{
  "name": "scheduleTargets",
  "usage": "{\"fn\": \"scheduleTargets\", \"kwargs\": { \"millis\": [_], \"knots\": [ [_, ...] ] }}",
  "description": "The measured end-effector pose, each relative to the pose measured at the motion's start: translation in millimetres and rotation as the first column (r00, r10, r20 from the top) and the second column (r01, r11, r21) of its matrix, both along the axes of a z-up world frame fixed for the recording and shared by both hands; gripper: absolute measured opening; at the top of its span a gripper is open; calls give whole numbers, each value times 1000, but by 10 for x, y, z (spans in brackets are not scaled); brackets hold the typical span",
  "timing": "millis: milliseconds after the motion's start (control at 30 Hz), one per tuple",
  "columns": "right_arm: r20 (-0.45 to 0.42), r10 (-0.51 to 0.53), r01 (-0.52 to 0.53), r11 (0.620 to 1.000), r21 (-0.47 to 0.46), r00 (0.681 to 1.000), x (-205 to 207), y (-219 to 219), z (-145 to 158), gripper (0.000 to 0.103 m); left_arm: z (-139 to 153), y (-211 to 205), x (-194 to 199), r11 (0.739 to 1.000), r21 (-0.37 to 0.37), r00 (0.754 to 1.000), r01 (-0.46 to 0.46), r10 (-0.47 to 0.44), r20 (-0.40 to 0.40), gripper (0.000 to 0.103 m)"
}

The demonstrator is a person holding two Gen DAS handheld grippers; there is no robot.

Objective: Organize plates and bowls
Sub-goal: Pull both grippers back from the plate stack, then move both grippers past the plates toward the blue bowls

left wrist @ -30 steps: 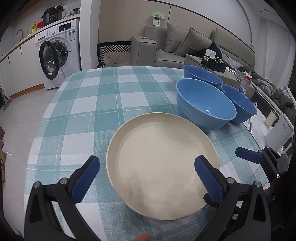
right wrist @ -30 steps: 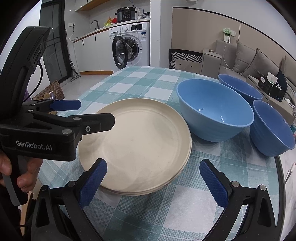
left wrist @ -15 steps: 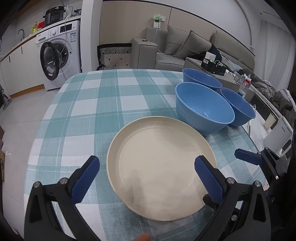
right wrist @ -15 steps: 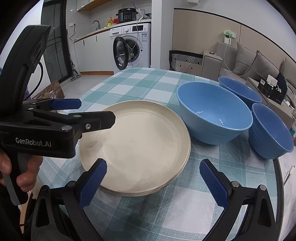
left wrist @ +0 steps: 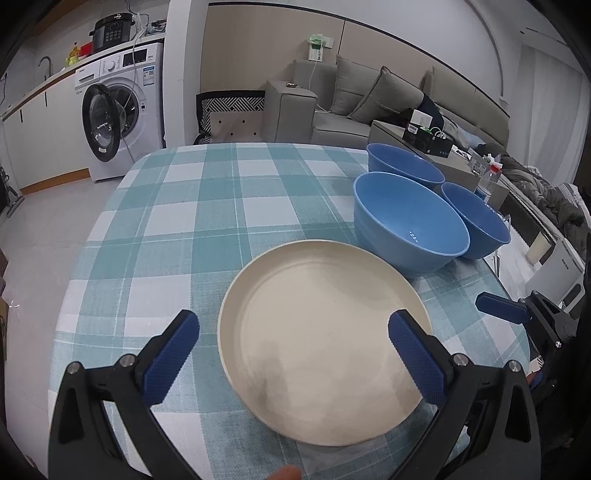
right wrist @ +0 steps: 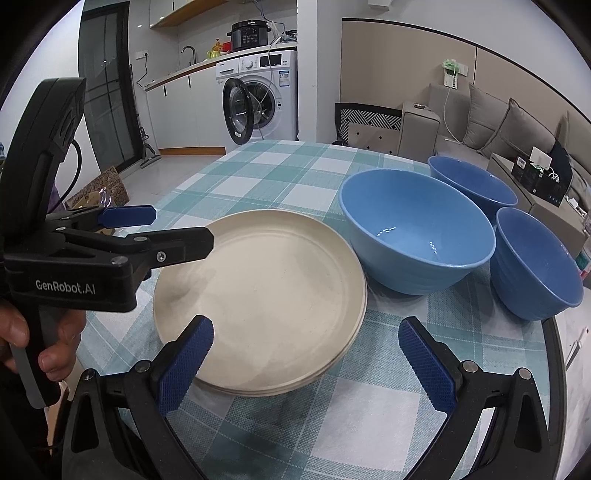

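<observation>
The table point(left wrist: 192, 221) and everything on it have receded slightly as both grippers backed away. The cream plate stack point(right wrist: 258, 295) lies flat, round, with no long axis, beside three upright blue bowls point(right wrist: 417, 232). Only the right view shows the stacked rims. Left gripper point(left wrist: 295, 354) and right gripper point(right wrist: 306, 358) hover with jaws wide, empty.

The checked tabletop point(right wrist: 280, 177) carries a stack of cream plates point(right wrist: 258, 295) between the left jaws. Three blue bowls point(right wrist: 417, 229) stand beyond the right jaws.

Washing machine point(left wrist: 122, 110), sofa point(left wrist: 369, 103), perhaps cooker point(right wrist: 249, 35)
</observation>
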State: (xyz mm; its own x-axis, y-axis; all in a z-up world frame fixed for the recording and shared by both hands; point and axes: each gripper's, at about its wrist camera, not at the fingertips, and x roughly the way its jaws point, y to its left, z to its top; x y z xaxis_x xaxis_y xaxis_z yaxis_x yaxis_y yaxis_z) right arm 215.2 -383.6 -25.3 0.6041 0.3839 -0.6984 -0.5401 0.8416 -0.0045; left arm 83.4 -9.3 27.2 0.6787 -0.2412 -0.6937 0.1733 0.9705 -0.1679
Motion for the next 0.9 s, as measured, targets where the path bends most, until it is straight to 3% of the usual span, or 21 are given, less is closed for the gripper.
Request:
{"fn": "scheduleTargets", "kwargs": {
  "millis": [400,600,900],
  "knots": [
    [-3,12,-12,1000,25,1000,69,-53,72,102,76,126,94,999,16,999,-43,43,-4,103],
    [-17,52,-51,995,81,999,167,-191,160,102,159,127,186,999,12,999,-49,49,-1,103],
    [-32,3,4,976,215,999,452,-726,499,102,314,19,383,1000,28,1000,-13,13,21,103]
  ]
}}
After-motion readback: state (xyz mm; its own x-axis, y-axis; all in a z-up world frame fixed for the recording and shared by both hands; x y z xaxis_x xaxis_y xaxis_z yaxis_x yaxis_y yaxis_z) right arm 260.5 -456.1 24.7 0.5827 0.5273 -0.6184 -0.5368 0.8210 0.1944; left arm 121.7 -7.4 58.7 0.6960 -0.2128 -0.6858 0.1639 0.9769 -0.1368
